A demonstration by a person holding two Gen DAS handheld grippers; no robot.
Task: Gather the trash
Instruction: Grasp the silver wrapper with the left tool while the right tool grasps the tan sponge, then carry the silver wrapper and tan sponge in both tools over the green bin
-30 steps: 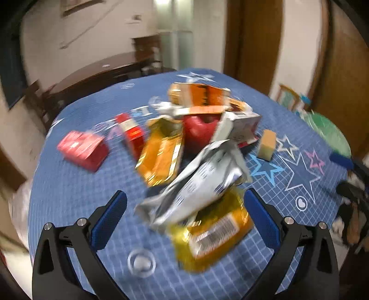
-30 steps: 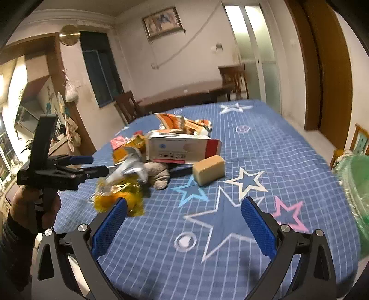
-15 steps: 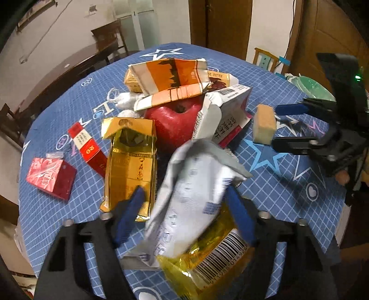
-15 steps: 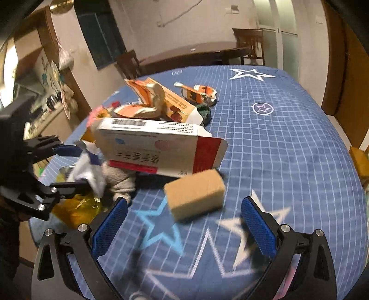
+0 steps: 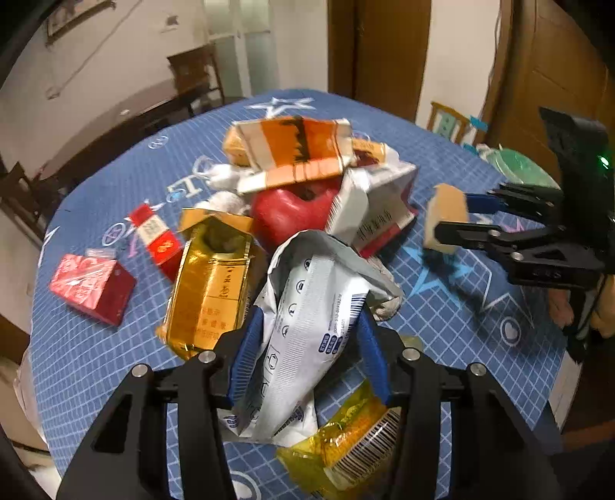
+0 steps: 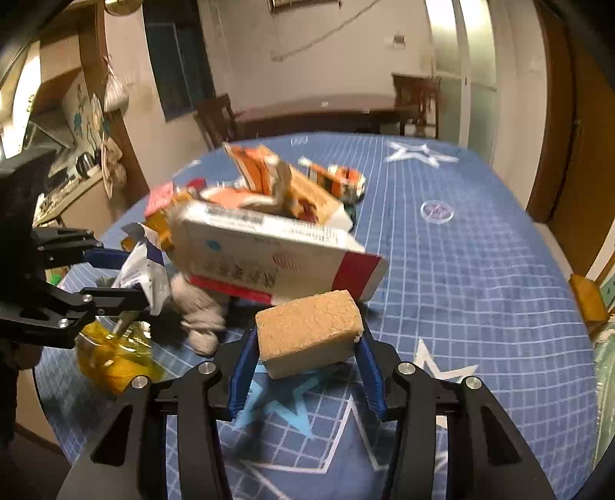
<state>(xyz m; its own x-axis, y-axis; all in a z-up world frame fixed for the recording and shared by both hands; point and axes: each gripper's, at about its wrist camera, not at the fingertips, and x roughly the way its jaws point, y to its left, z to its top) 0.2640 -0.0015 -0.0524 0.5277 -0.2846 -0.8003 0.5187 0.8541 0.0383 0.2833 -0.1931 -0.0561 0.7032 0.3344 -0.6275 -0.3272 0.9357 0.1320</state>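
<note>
— While most litter stays heaped around the red apple (image 5: 296, 215), what's taken?
— Left gripper (image 5: 307, 354) has just closed on the silver wrapper (image 5: 307, 327); right gripper (image 6: 303, 365) has just closed round the tan sponge (image 6: 307, 330) beside it

Trash-strewn blue star-print table (image 5: 96, 357)

Open blue tablecloth (image 6: 480, 288) lies right of the trash heap (image 6: 269, 238) that blocks the left.

Room behind the blue tablecloth (image 6: 480, 269).
Dark table (image 6: 319, 115) and chair (image 6: 217, 115) at upper centre; framed picture (image 5: 73, 17) upper left; wooden door (image 5: 378, 50) upper right.
</note>
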